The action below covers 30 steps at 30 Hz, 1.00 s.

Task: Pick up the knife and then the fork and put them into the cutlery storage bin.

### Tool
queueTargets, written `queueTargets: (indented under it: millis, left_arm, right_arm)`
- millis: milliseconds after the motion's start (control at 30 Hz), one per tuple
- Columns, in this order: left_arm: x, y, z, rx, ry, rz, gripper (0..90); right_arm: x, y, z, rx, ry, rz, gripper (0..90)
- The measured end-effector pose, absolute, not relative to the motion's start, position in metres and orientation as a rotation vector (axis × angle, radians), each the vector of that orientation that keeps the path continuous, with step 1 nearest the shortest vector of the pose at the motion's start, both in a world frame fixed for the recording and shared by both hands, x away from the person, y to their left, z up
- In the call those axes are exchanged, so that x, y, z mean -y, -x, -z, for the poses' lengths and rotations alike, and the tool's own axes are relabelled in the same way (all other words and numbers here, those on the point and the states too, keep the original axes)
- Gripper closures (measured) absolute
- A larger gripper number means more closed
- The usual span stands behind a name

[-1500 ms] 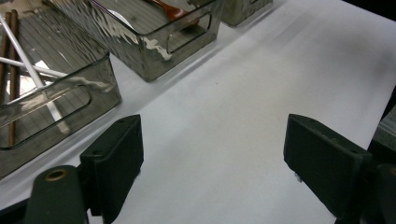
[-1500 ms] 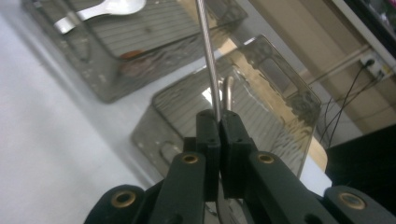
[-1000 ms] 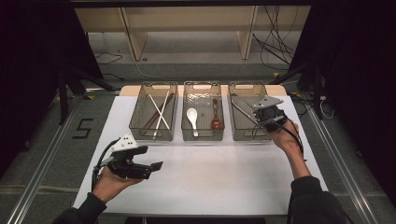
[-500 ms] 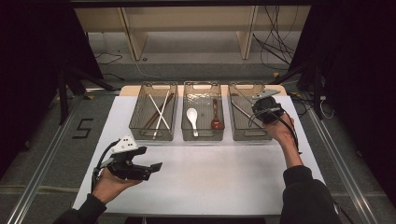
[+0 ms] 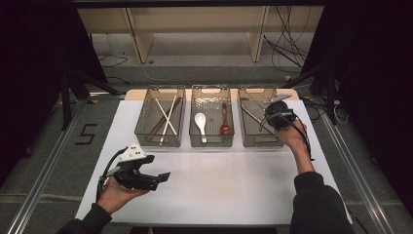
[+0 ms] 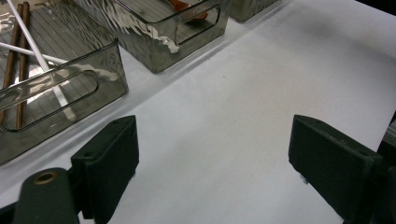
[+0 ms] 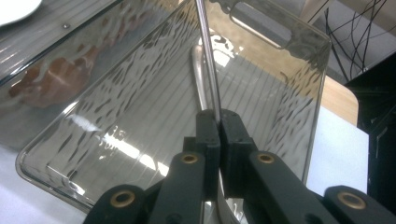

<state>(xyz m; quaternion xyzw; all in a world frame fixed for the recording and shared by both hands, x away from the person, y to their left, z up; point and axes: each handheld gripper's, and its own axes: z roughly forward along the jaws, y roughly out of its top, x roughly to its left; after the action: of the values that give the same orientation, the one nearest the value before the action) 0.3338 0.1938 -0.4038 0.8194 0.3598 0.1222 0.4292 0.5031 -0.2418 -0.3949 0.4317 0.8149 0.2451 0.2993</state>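
My right gripper is shut on the thin handle of a metal utensil, which rises from the jaws over the right clear bin. A second metal utensil lies on that bin's floor. In the high view the right gripper hangs over the right bin. My left gripper stands open, low over the white table at the front left. Its jaws have only bare table between them.
The left bin holds white and brown chopsticks. The middle bin holds a white spoon and a brown spoon. The white table surface stretches in front of the bins.
My right hand has shifted a little toward the right bin and tipped its gripper over it, with the utensil still held. The left hand has stayed put.
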Motion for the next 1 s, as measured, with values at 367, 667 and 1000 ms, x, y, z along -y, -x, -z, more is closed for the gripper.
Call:
queueTargets:
  millis: [367,667,1000]
  left_arm:
    - [-0.193,-0.334,0.404,-0.898,-2.045,-0.304,15.7]
    - [-0.194,-0.334,0.404,-0.901,-2.043,-0.307,15.7]
    - [-0.195,-0.334,0.403,-0.908,-2.032,-0.308,15.7]
  right_arm:
    - [0.245,-0.51,0.403,-2.162,-1.237,-0.657,73.1]
    - [0.245,-0.503,0.398,-2.176,-1.235,-0.672,47.5]
    - [0.236,-0.475,0.386,-2.167,-1.184,-0.852,42.4]
